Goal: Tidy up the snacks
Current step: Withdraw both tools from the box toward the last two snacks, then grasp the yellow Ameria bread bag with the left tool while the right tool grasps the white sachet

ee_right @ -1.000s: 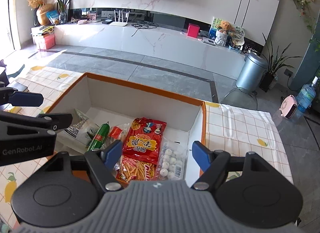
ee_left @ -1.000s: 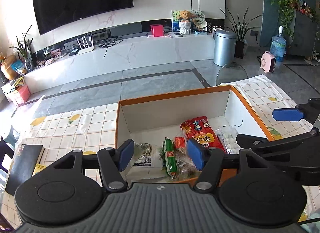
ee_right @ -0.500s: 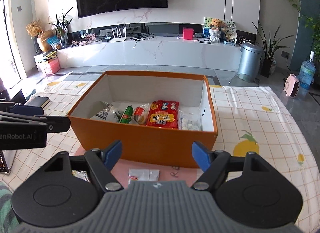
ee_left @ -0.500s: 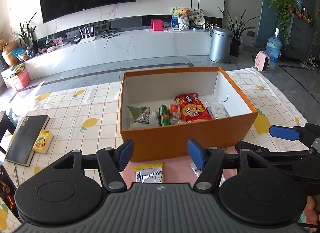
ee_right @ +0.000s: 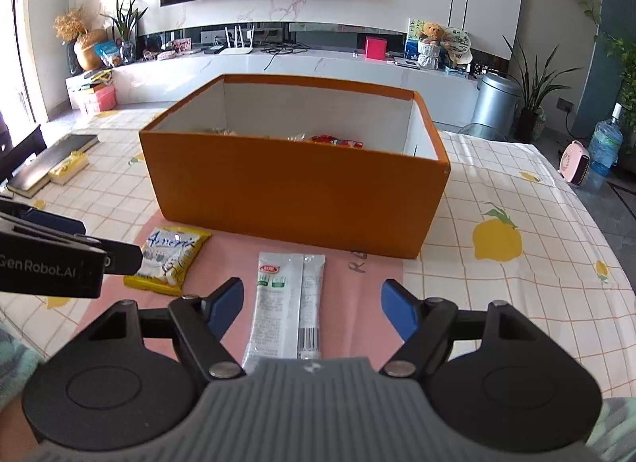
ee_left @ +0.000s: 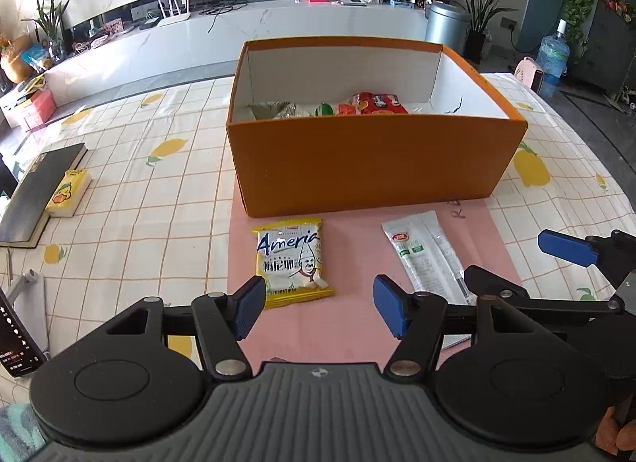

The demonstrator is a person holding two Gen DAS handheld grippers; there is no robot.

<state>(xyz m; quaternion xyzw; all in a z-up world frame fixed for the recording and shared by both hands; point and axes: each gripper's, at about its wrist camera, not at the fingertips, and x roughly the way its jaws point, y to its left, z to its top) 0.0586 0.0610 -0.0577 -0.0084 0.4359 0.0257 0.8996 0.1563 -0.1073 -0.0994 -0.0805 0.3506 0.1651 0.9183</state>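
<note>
An orange box (ee_left: 369, 160) (ee_right: 294, 192) stands on the table and holds several snack packs, among them a red pack (ee_left: 379, 102). In front of it on a pink mat lie a yellow snack pack (ee_left: 292, 261) (ee_right: 169, 257) and a long white pack (ee_left: 427, 255) (ee_right: 288, 303). My left gripper (ee_left: 320, 311) is open and empty, just short of the yellow pack. My right gripper (ee_right: 312, 311) is open and empty, low over the near part of the white pack.
A pink mat (ee_left: 357, 315) lies on the lemon-print tablecloth (ee_left: 159, 192). A dark book (ee_left: 37, 192) and a small yellow box (ee_left: 67, 192) lie at the left. A phone (ee_left: 16, 335) sits at the near left edge.
Both grippers have pulled back from above the box interior and dropped low in front of it. The two packs on the pink mat have come into view.
</note>
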